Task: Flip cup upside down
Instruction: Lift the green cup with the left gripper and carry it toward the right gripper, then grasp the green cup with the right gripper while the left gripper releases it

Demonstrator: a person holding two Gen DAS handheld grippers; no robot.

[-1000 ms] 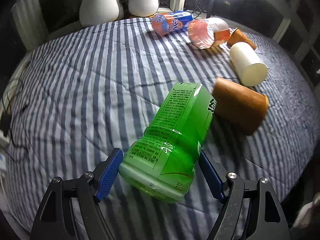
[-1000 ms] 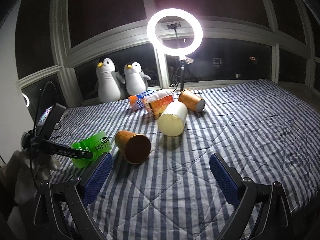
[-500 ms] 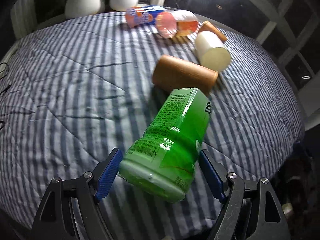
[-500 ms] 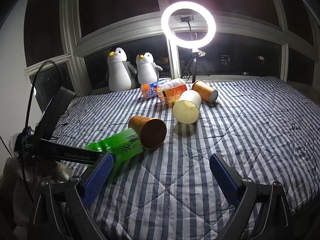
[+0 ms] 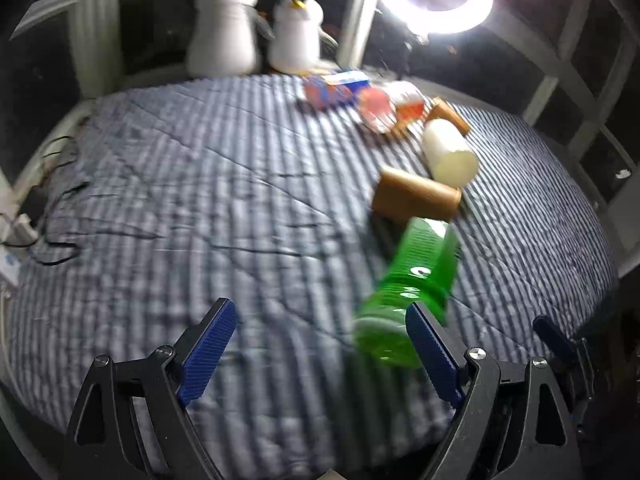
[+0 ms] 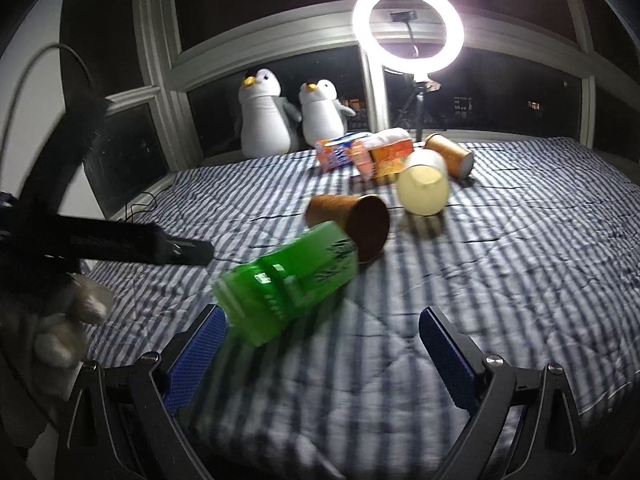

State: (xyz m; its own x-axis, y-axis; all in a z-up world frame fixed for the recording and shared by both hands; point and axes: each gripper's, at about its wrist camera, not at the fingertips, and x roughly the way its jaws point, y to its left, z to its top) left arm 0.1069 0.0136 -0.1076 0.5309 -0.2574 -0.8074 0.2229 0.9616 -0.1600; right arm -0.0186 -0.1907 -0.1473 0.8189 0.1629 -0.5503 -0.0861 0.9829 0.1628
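A green plastic cup [image 5: 412, 288] lies on its side on the striped bed, blurred by motion, just right of my left gripper [image 5: 320, 344], which is open and empty. The cup also shows in the right wrist view [image 6: 288, 280], ahead and left of my right gripper [image 6: 320, 344], which is open and empty. A brown paper cup [image 5: 416, 200] [image 6: 352, 220] lies on its side just behind the green cup. A cream cup [image 5: 448, 152] [image 6: 424, 188] lies farther back.
Another brown cup [image 6: 450, 154], an orange cup [image 6: 384, 158] and a blue-orange cup [image 6: 334, 152] lie at the back. Two penguin toys [image 6: 264, 120] and a ring light [image 6: 408, 28] stand by the window. Cables [image 5: 48, 224] lie at the bed's left edge.
My left gripper has let go of the green cup and pulled back to the left. The cup now lies loose on the bed, next to the brown cup.
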